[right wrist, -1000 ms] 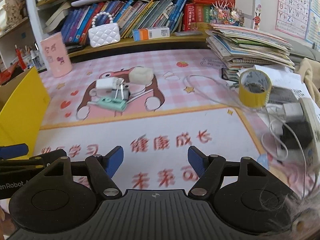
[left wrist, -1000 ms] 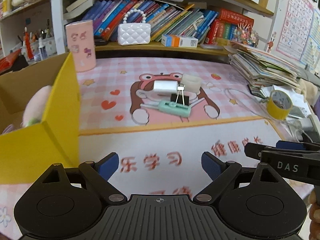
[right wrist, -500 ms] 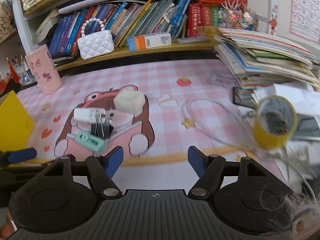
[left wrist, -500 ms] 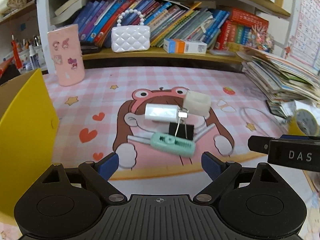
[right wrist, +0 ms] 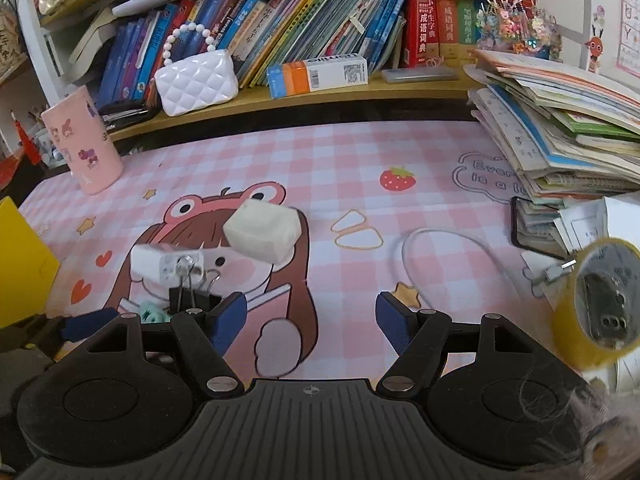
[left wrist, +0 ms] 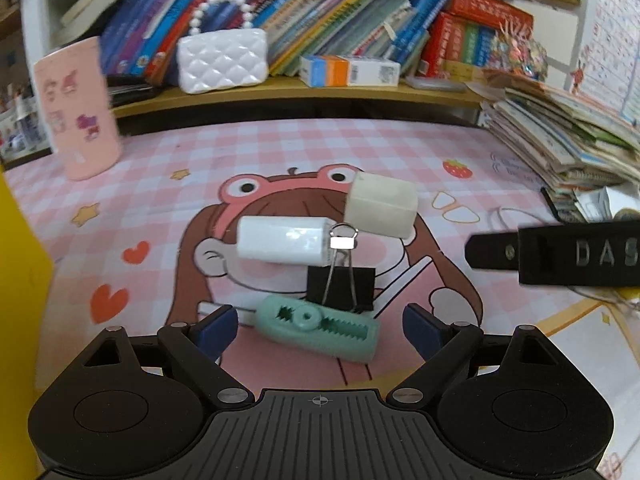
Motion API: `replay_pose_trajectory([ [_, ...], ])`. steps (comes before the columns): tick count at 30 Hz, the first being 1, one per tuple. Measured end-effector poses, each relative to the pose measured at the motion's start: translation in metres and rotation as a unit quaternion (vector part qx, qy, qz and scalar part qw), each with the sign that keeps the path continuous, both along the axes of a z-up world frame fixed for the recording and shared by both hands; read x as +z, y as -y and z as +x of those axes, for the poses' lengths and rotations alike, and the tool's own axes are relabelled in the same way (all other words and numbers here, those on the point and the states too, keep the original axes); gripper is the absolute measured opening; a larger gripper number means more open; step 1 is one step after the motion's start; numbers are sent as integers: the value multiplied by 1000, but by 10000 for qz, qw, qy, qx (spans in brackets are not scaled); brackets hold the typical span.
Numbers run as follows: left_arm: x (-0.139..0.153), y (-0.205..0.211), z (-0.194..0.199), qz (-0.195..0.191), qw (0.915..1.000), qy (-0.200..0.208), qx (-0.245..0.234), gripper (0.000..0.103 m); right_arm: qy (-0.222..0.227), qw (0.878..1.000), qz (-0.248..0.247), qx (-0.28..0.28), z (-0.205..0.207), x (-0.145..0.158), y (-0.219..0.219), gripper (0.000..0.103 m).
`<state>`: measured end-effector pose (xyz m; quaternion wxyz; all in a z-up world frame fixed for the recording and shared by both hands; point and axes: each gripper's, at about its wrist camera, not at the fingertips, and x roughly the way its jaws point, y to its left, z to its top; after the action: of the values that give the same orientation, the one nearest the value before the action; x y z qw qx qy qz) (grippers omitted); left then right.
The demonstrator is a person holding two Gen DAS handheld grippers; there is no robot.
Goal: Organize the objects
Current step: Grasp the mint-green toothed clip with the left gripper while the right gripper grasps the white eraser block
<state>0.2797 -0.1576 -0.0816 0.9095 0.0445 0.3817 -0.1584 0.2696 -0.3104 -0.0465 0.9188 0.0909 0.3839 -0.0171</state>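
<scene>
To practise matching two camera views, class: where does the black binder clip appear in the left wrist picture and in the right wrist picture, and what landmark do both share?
Left wrist view: the black binder clip sits near the centre, just behind the mint-green tool.
Right wrist view: the clip is lower left, partly hidden by the right gripper.
Shared landmark: the white charger block beside the clip's wire handles.

White rectangular plastic charger (left wrist: 285, 241), cream rounded block (left wrist: 381, 210), black metal binder clip (left wrist: 341, 284), mint-green plastic toothed cutter (left wrist: 320, 327) clustered on pink checkered mat (left wrist: 280, 148).
</scene>
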Motion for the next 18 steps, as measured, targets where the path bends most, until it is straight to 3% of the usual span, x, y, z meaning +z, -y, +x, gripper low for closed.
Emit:
replay_pose_trajectory([
  [5,-6,3,5,47,9999,-36,-81,90,41,9999,94,49,14,-1,4,69],
  [8,-5,2,5,198,9998,34,-70,70,35,9998,147,124,25,-4,3,69],
  [18,25,-30,-12,-309,9986,-110,422,70,117,9982,245,534,70,-21,-12,69],
])
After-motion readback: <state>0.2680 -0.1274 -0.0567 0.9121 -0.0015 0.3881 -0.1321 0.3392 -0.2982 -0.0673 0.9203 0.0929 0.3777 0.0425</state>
